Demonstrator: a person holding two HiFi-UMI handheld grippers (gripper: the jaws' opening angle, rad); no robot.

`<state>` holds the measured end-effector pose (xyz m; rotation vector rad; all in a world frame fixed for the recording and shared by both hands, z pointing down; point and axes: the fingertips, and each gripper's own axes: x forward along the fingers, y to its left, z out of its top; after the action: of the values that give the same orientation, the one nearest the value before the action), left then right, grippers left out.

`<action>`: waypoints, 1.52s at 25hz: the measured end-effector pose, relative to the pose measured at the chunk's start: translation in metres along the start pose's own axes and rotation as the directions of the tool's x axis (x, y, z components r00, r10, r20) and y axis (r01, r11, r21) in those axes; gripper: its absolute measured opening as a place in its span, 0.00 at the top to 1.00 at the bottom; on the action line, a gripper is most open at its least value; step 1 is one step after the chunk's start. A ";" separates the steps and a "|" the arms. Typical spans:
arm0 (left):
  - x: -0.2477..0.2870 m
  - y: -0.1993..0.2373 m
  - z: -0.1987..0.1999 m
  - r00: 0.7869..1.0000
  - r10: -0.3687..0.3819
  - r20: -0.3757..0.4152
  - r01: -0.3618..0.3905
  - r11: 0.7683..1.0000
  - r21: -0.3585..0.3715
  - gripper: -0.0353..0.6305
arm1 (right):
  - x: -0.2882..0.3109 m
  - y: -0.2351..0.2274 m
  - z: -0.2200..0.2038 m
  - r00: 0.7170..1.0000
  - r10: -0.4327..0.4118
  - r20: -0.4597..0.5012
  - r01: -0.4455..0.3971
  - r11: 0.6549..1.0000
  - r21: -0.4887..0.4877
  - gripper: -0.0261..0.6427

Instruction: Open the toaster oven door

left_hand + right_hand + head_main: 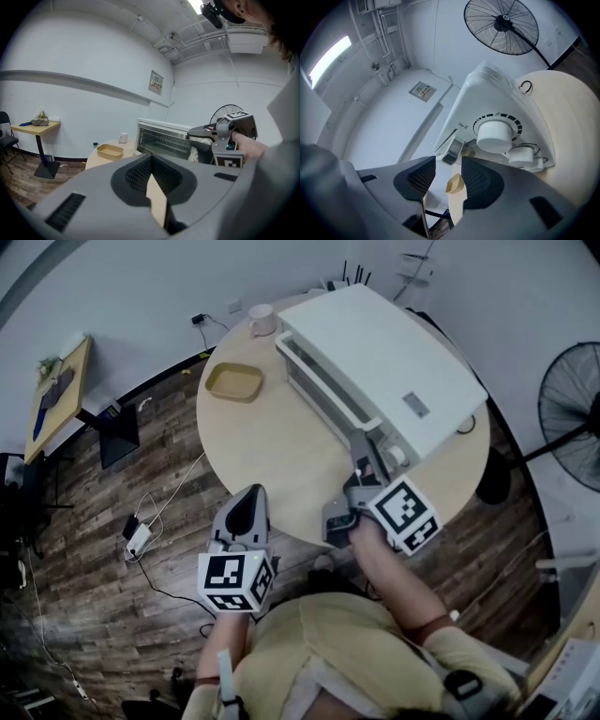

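Left grey gripper point(249, 498) idled closed; right grey gripper point(449, 164) had jaws apart, empty, tilted at the silver door handle point(453, 149) end of the white toaster oven point(384, 352), so closing there risked slipping off.

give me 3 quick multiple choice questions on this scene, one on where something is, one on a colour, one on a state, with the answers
1. Where is the mug?
A. on the table by the oven's far end
B. on top of the oven
C. inside the oven

2. What colour is the oven?
A. black
B. white
C. red

3. How is the right gripper?
A. shut on the mug
B. shut with nothing in it
C. open

Answers:
1 A, the mug stands on the tabletop beside the oven.
2 B, its casing is white.
3 C, its jaws stand apart, with the door handle just ahead of them.
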<state>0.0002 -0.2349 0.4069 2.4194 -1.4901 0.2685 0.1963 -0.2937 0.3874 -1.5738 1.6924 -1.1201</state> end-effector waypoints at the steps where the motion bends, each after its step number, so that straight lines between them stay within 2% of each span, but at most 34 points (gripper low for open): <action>1: 0.002 -0.001 0.001 1.000 0.000 0.001 0.000 1.000 0.000 0.94 | 0.001 0.000 0.001 1.000 0.001 0.003 -0.001 1.000 0.013 0.73; 8: 0.011 -0.005 0.001 1.000 0.014 -0.002 -0.014 1.000 -0.002 0.94 | 0.008 0.001 0.005 0.999 0.045 0.020 -0.046 0.996 0.080 0.72; 15: 0.017 -0.004 -0.002 0.999 0.033 -0.010 -0.033 0.999 -0.013 0.94 | 0.016 -0.003 0.009 0.999 0.048 0.012 -0.049 0.987 0.156 0.73; 21: 0.022 -0.001 -0.003 0.998 0.055 -0.010 -0.055 0.998 -0.028 0.94 | 0.018 0.005 0.007 0.997 0.080 -0.003 -0.079 0.986 0.144 0.77; 26: 0.020 0.009 -0.008 0.998 0.059 -0.006 -0.059 0.997 -0.049 0.94 | 0.018 0.000 0.006 0.998 0.061 0.008 -0.062 0.994 0.090 0.77; 34: 0.010 0.036 -0.008 1.000 0.024 -0.001 -0.024 0.998 -0.060 0.94 | 0.021 -0.001 0.003 0.992 0.079 0.096 -0.086 0.994 0.066 0.76; 38: 0.004 0.045 -0.006 1.000 0.009 0.009 -0.009 0.998 -0.059 0.94 | 0.021 -0.007 0.005 0.990 0.062 0.125 -0.069 0.996 0.053 0.77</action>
<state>-0.0385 -0.2558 0.4205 2.3718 -1.4919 0.2133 0.2012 -0.3148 0.3933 -1.5087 1.6050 -1.0087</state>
